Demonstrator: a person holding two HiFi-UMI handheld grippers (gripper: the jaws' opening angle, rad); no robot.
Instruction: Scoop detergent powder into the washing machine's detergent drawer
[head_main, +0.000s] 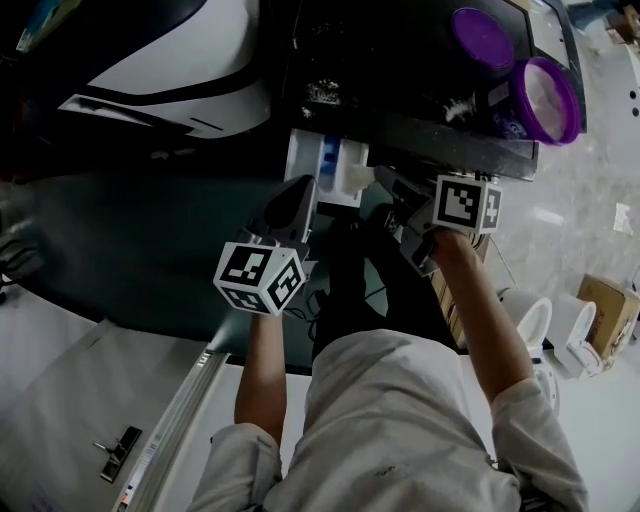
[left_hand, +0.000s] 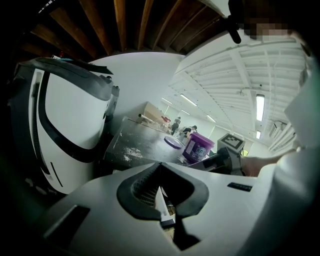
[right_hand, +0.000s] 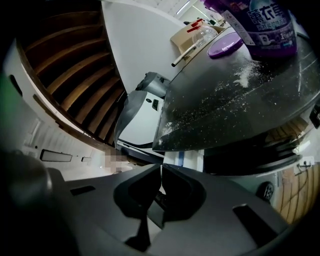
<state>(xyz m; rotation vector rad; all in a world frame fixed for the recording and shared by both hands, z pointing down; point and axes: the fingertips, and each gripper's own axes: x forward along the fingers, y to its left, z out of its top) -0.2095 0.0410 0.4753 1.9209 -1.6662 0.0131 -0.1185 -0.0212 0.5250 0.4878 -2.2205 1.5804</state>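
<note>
Nearest, at the lower middle of the head view, both bare forearms (head_main: 262, 370) reach up the frame from pale sleeves (head_main: 400, 420), the right one stretched a little farther. The left gripper (head_main: 300, 190) points at the detergent drawer (head_main: 335, 165), just beside its tips. Its own view shows the jaws pressed together at the tips with nothing between them. The right gripper (head_main: 392, 190), at centre right, angles in toward the same drawer, and its jaws are likewise closed and empty in its own view. The drawer, white with a blue part, stands pulled out under the dark washing machine top (head_main: 400, 70). Farther off, at upper right, the purple detergent tub (head_main: 545, 100) sits open with its lid (head_main: 482, 40) beside it and spilt powder (head_main: 460, 105) nearby. No scoop shows in any view, so I judge that no scooping is in hand, and whether the drawer holds powder I cannot tell. The next move likely calls for one gripper to rise to the tub and open
</note>
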